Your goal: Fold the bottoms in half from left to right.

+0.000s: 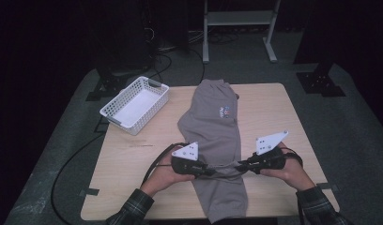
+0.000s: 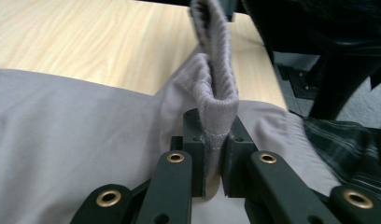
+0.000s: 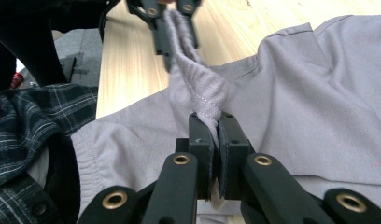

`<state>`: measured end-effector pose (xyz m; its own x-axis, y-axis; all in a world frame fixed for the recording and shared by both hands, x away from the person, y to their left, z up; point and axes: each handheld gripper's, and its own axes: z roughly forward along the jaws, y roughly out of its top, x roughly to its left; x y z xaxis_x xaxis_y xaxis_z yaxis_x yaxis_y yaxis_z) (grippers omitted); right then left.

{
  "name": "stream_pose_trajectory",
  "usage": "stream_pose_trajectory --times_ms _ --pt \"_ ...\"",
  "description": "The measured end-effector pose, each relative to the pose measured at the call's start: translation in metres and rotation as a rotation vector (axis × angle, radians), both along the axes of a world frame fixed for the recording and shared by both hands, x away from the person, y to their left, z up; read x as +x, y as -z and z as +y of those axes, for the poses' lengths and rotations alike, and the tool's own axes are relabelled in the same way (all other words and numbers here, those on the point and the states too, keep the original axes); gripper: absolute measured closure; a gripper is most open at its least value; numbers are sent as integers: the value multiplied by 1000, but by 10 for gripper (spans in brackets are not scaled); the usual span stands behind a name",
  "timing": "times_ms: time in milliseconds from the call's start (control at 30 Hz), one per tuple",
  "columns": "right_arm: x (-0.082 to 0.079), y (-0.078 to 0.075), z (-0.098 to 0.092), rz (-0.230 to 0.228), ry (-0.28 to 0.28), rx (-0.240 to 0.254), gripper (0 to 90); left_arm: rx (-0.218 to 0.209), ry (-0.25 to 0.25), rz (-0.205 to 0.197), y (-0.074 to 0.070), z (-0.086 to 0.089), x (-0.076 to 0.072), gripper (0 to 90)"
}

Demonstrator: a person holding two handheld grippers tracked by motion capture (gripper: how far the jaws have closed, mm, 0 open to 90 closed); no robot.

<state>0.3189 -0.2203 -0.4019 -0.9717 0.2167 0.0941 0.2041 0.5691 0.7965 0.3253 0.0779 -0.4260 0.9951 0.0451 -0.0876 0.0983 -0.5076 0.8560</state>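
Note:
A grey garment (image 1: 213, 122) with a small printed logo lies lengthwise on the wooden table (image 1: 274, 112). Its ribbed edge (image 2: 216, 79) is lifted and stretched into a band between the two grippers near the front of the table. My left gripper (image 1: 209, 171) is shut on one end of that band, with the knit cloth pinched between its pads (image 2: 215, 135). The right gripper (image 1: 240, 166) is shut on the other end (image 3: 215, 130). In the right gripper view the ribbed edge (image 3: 198, 79) runs up to the left gripper (image 3: 172, 18) at the top.
A white slotted basket (image 1: 134, 104) stands at the table's back left corner. A metal rack (image 1: 239, 18) is on the floor beyond the table. A black cable (image 1: 72, 164) trails off the left side. Plaid sleeves (image 1: 133, 206) enter from the bottom.

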Motion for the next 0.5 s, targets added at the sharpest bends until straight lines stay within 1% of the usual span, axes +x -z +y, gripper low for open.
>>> stream_pose_trajectory --times_ms 33,100,133,167,233,300,367,400,433,467,500 --pt "-2 0 1 -4 4 -2 853 13 -1 8 -2 0 -5 829" --pt "-7 1 3 -13 -2 -15 852 19 0 20 -2 1 -13 830" --pt "-10 2 4 -19 -11 -26 852 31 -1 29 -2 0 -19 830" --pt "-13 3 5 -17 -18 -35 852 45 -7 34 0 0 -25 830" --pt "-20 10 7 -10 -39 -58 852 63 4 47 4 -1 -35 826" --pt "-26 16 8 7 -54 -84 853 103 1 62 11 -3 -44 824" --pt "-33 27 11 24 -74 -119 853 143 3 74 19 -6 -52 821" --pt "-36 32 12 40 -85 -138 854 164 -1 76 23 -7 -55 819" --pt "-39 38 13 48 -94 -163 854 195 -4 78 29 -9 -57 817" --pt "-41 44 15 59 -102 -194 854 214 -5 82 32 -10 -58 814" --pt "-42 48 16 70 -102 -206 855 238 -8 82 36 -12 -58 814"
